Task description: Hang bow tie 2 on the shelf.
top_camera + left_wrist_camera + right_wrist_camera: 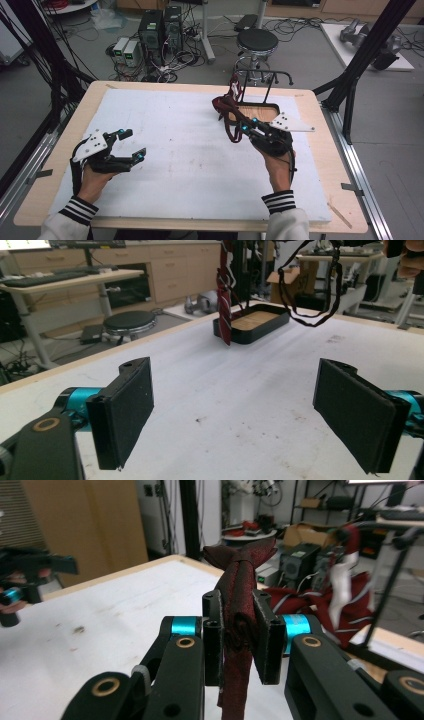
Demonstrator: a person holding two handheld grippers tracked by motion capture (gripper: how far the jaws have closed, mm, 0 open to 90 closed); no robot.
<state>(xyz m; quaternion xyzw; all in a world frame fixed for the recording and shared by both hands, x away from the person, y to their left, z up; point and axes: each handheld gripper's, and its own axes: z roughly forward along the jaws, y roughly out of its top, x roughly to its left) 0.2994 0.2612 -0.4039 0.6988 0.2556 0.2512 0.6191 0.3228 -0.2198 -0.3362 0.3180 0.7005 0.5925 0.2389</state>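
High view: the white surface (190,150) lies bare in the middle, likely kept free for laying the tie out. At its far edge sits a tray (260,112) under a rack (260,80). The right gripper (245,126) is clamped on the dark red tie (240,605), lifted near the tray — the left gripper (131,145), fingers wide, waits well apart.

Light wooden table (320,150), a white foam-like mat (185,150) spread across it, and a shallow black wood-floored tray (257,111) resting at the mat's far right edge.
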